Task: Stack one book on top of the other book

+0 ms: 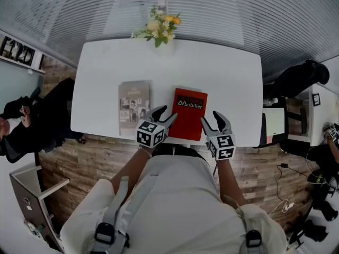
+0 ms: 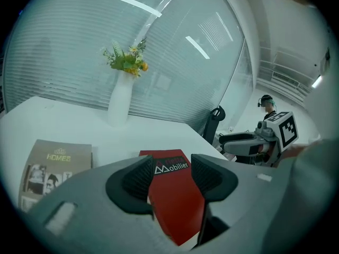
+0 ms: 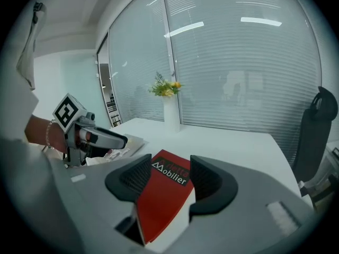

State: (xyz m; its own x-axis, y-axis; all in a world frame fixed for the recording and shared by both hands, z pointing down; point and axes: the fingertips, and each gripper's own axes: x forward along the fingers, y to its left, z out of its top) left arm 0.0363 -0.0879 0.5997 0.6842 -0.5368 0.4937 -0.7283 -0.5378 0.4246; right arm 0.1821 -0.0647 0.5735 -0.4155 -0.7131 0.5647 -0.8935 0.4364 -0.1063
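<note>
Left gripper and right gripper both gape empty — pinched shallowly, the thin red softcover book could slip and miss the beige photo-covered book.

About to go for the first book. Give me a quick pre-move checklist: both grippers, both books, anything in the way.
1. The left gripper is open with nothing gripped: ok.
2. The right gripper is open with nothing gripped: ok.
3. The red book lies flat on the table, with its near edge just ahead of both grippers: ok.
4. The tan book lies flat to the red book's left, apart from it, with nothing on its cover: ok.
5. The vase of flowers stands at the far edge, away from both books: ok.
6. The red book's near edge overhangs the table enough for fingers to slip under: cannot tell.
</note>
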